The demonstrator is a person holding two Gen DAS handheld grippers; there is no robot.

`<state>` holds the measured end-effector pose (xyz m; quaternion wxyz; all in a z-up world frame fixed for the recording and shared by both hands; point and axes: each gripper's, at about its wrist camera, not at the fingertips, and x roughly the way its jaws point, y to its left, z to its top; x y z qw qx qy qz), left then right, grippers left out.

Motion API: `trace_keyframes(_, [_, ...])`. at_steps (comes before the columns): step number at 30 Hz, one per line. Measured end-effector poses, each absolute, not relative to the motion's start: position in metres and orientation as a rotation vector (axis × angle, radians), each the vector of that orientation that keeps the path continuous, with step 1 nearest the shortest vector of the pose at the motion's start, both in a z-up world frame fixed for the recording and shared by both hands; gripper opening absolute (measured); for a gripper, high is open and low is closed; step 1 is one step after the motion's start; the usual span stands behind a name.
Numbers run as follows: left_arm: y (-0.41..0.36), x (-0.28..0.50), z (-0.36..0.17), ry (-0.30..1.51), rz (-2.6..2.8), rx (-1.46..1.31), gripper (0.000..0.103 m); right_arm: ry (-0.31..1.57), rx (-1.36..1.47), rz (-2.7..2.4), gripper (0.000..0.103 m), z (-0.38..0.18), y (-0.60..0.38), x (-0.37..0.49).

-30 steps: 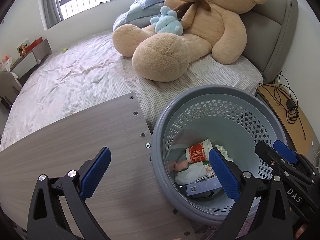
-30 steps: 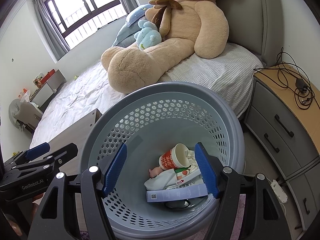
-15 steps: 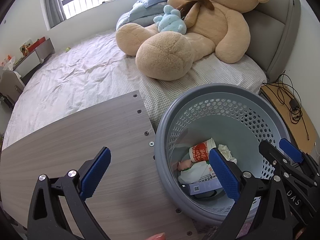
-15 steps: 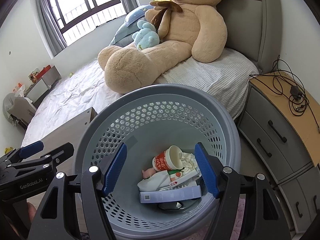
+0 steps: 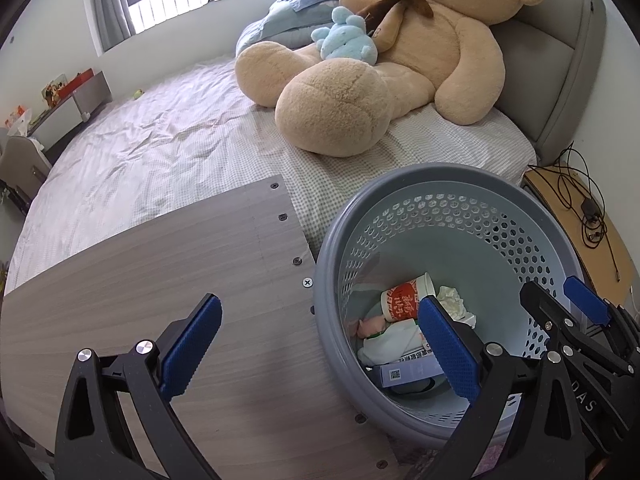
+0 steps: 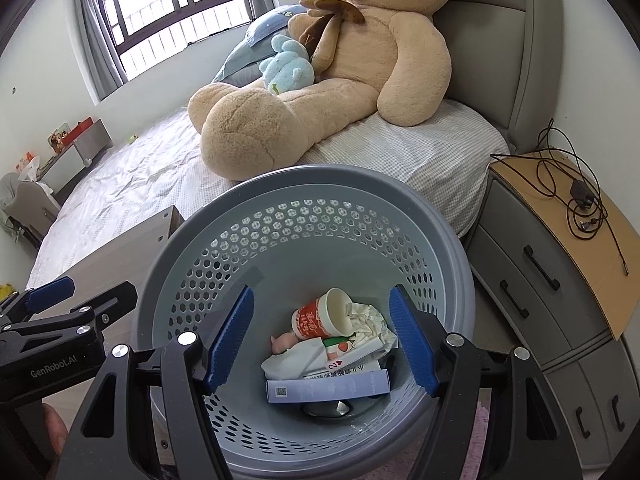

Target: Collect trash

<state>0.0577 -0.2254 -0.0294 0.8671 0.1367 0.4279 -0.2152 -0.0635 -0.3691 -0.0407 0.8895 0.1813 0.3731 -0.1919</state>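
Note:
A grey perforated basket [image 6: 304, 184] stands between the wooden table and the nightstand; it also shows in the left wrist view [image 5: 436, 172]. It holds trash: a red paper cup [image 6: 320, 318], a crumpled tissue [image 6: 370, 318], a blue-white box [image 6: 328, 390], wrappers and a small pink item [image 6: 282, 342]. The cup [image 5: 406, 298] and box [image 5: 408, 372] show in the left wrist view too. My right gripper [image 6: 320, 340] is open and empty above the basket's mouth. My left gripper [image 5: 320, 346] is open and empty, straddling the table edge and the basket rim.
A wooden table [image 5: 160, 280] lies left of the basket. Behind is a bed [image 5: 160, 148] with a large teddy bear [image 6: 320, 92] and a blue plush [image 6: 286, 66]. A nightstand [image 6: 560, 240] with cables stands at the right.
Both grippers have drawn back and up slightly from the basket; the views shifted a little. Both stay open and empty. The trash in the basket has not moved.

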Motion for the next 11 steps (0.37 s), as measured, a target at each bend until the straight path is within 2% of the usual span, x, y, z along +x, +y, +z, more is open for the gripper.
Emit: trace_keyframes(11, [-0.2227,0.0569,-0.0278,0.897,-0.448,0.281,0.097,0.777,0.374,-0.393,0.067,-0.0400,-0.3680,-0.0634])
